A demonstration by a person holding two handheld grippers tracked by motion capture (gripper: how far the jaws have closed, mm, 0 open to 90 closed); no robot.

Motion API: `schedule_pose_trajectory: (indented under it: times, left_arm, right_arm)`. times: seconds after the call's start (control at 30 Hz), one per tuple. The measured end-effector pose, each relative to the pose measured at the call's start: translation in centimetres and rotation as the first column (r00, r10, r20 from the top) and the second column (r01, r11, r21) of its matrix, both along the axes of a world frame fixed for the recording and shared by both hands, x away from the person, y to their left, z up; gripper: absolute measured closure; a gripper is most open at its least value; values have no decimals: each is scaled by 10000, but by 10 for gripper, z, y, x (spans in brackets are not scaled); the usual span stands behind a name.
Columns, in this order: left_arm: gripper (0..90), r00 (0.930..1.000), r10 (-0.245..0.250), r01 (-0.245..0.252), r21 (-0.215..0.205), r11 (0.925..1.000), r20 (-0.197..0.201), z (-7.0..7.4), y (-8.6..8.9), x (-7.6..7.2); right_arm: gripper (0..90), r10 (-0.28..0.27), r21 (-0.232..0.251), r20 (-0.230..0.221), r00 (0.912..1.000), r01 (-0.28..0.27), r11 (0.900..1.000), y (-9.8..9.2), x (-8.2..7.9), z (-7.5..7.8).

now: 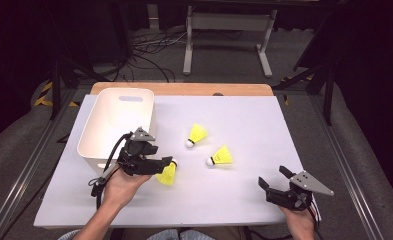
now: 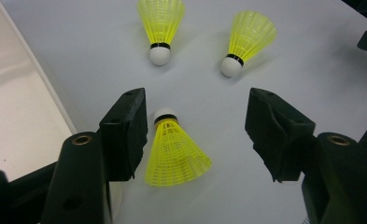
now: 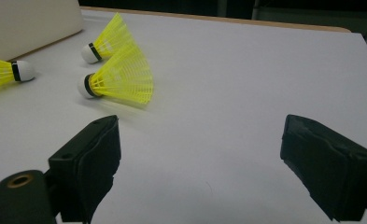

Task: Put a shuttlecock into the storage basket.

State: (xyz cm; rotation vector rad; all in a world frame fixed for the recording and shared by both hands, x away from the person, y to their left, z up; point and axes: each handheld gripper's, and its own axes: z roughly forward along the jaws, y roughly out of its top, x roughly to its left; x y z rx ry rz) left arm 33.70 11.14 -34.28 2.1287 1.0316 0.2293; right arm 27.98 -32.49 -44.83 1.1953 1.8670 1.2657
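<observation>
The left hand (image 1: 120,186) comes in from six o'clock in the high view, palm up under its tool, the left tool (image 1: 170,165) pointing toward three o'clock and lying low over the white tabletop (image 1: 249,130). In the left gripper view its jaws stand released and wide — the nearest shuttlecock (image 2: 174,151) lies on the tabletop between them, its white cork toward twelve o'clock, its yellow skirt toward six. The skirt lies just beside the jaw at nine o'clock; whether it touches cannot be told, and the other jaw is well apart.

The right hand (image 1: 300,222) enters at the five o'clock corner, and the right tool (image 1: 273,176) points toward ten o'clock, jaws released with bare tabletop between them.

Two more shuttlecocks lie near the middle: the second shuttlecock (image 1: 197,135) and, at its four o'clock, the third shuttlecock (image 1: 220,157), each apart from the other. A white bin (image 1: 91,131) stands at the left tool's eleven o'clock, just beside the hand, near the tabletop's left edge. Open room runs from the centre toward two o'clock — the far wooden edge (image 1: 184,89) shows at twelve.

No readable writing or brand shows on any of these things.
</observation>
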Motion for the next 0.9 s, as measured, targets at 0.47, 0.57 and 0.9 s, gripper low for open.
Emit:
schedule_pose_trajectory:
  times: [0.47,0.57,0.9]
  left_arm:
    - [393,9999,-48,52,260,9996,-149,-11,-7,-8]
    - [388,9998,-107,109,165,9998,-140,-12,-8,-11]
    - [384,9996,-112,122,393,9992,-254,-21,-14,-17]
  right_arm:
    - [128,4,-5,-14,10000,-4,10000,0,0,0]
    - [128,2,-9,-3,10000,-2,10000,0,0,0]
    - [128,14,1,-15,10000,-14,10000,0,0,0]
